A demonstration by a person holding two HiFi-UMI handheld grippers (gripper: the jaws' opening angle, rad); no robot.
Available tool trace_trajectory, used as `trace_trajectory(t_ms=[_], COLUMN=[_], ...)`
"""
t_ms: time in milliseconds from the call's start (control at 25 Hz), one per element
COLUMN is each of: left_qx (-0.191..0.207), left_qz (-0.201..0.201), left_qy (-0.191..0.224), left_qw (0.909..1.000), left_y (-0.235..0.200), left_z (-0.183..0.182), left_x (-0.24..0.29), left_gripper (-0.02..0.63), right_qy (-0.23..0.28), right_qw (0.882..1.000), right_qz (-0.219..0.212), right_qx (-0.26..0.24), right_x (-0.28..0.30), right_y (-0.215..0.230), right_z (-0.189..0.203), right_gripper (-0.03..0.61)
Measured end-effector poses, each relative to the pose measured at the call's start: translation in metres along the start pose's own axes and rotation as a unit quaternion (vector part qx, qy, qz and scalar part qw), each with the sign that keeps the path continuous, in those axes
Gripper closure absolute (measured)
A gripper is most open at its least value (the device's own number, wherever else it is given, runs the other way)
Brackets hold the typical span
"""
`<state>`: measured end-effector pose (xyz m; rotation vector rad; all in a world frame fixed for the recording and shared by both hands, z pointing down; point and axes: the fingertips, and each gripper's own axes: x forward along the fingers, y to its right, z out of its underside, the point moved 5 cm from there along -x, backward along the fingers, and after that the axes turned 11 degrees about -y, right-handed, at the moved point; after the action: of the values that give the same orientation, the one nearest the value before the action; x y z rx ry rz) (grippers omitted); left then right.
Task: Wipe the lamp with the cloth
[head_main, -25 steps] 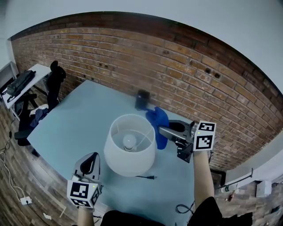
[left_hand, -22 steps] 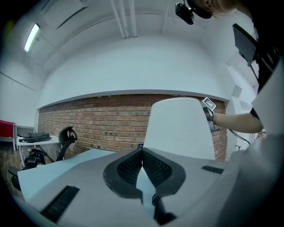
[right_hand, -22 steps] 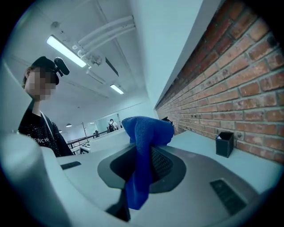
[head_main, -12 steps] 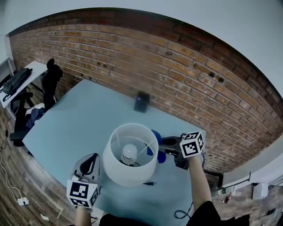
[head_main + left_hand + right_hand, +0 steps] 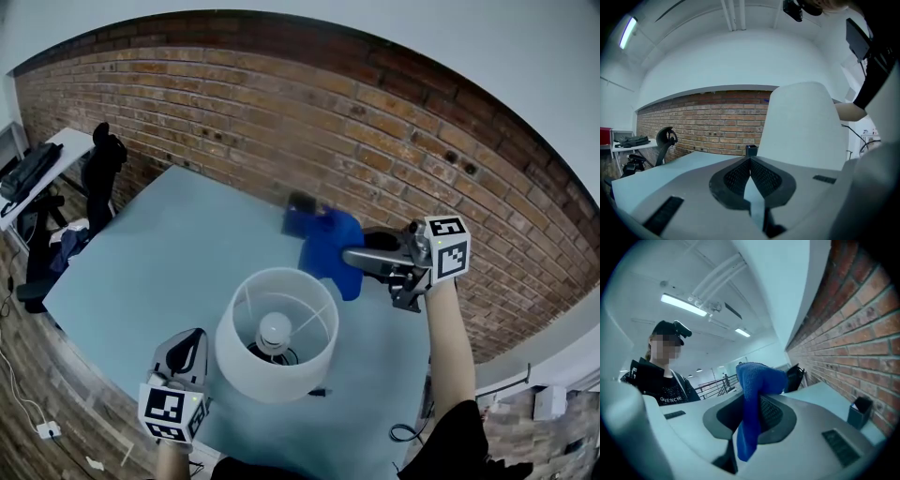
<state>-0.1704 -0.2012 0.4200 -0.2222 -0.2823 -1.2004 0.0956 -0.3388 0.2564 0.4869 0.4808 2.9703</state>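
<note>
Now lifted beyond lamp [image 5: 277,333], cloth [image 5: 328,246] clenched in right hand-held gripper [image 5: 350,255], left hand-held gripper [image 5: 191,342] closed, empty

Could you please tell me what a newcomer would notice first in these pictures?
The big white lamp stands near the front of the pale blue table. Just beyond it, toward the brick wall, the right gripper pinches a bright blue cloth. The left gripper sits shut beside the lamp.

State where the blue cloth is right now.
In the head view the blue cloth hangs clamped in the right gripper, right of centre, between the white lamp shade and the brick wall.
</note>
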Motion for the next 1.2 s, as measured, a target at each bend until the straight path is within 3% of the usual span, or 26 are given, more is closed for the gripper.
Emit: trace_trajectory(t_ms=[120, 240, 480, 800, 920, 1040, 1200], left_qx=[-0.003, -0.002, 0.003, -0.013, -0.019, -0.015, -0.007], left_qz=[0.0, 0.004, 0.007, 0.012, 0.017, 0.016, 0.011], left_qy=[-0.001, 0.0, -0.004, -0.014, -0.022, -0.012, 0.0], left_qw=[1.0, 1.0, 1.0, 0.9998, 0.9994, 0.9997, 0.9999], left_y=[0.0, 0.0, -0.001, -0.001, -0.002, -0.005, -0.008], left_z=[0.0, -0.001, -0.002, 0.009, 0.011, 0.007, -0.007], left_x=[0.002, 0.004, 0.009, 0.013, 0.011, 0.008, 0.004], left_gripper=[0.605, 0.605, 0.604, 0.606, 0.605, 0.604, 0.606], right_qy=[-0.014, -0.06, -0.076, -0.176, -0.205, -0.172, -0.108], right_qw=[0.999, 0.996, 0.992, 0.972, 0.966, 0.976, 0.99], right_qz=[-0.045, -0.06, -0.078, -0.036, -0.01, -0.016, -0.068], right_qx=[-0.022, -0.02, 0.059, 0.15, 0.159, 0.136, 0.061], right_x=[0.017, 0.04, 0.06, 0.086, 0.09, 0.09, 0.085], right_y=[-0.007, -0.001, 0.034, 0.092, 0.106, 0.101, 0.07], right_z=[-0.021, -0.009, 0.026, 0.094, 0.106, 0.081, 0.011], right_gripper=[0.512, 0.512, 0.512, 0.512, 0.512, 0.512, 0.512])
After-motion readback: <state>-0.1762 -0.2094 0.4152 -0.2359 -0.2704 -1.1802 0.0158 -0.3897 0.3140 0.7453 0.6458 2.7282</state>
